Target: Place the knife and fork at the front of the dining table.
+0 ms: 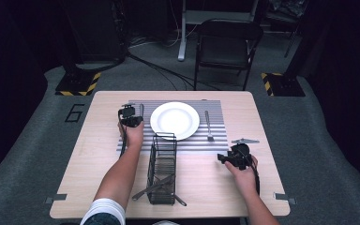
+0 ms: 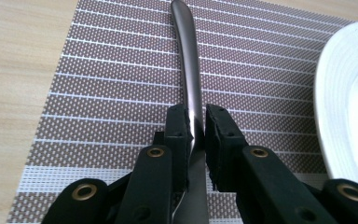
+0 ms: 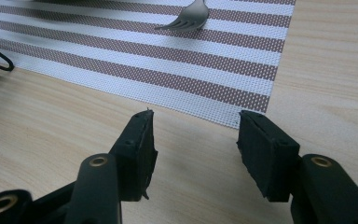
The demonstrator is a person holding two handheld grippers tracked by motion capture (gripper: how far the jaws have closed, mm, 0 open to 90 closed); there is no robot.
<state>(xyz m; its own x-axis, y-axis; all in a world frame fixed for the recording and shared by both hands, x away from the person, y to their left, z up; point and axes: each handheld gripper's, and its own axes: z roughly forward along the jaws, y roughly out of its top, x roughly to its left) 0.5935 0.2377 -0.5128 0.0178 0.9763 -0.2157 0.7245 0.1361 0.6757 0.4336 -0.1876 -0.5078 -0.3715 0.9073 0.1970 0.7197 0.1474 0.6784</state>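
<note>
A knife (image 2: 189, 70) is seen clenched between the pads of the left tool (image 2: 196, 128), lying on the striped placemat (image 2: 121, 93) at 9 o'clock of the white plate (image 1: 175, 120). Its blade end is hidden under the jaws. The right tool (image 3: 193, 140) is held released over bare tabletop (image 3: 51, 126), nothing between its jaws. At 12 o'clock, a fork (image 3: 186, 21) is cut off by the frame edge.

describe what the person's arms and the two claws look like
Both claws, the left claw and the right claw, are matte black with blocky, rough-edged pads and brass-coloured rivets at the joints. A black cable trails from each. The left arm has a white rolled sleeve with a dark patterned part below it; the right forearm is bare.
</note>
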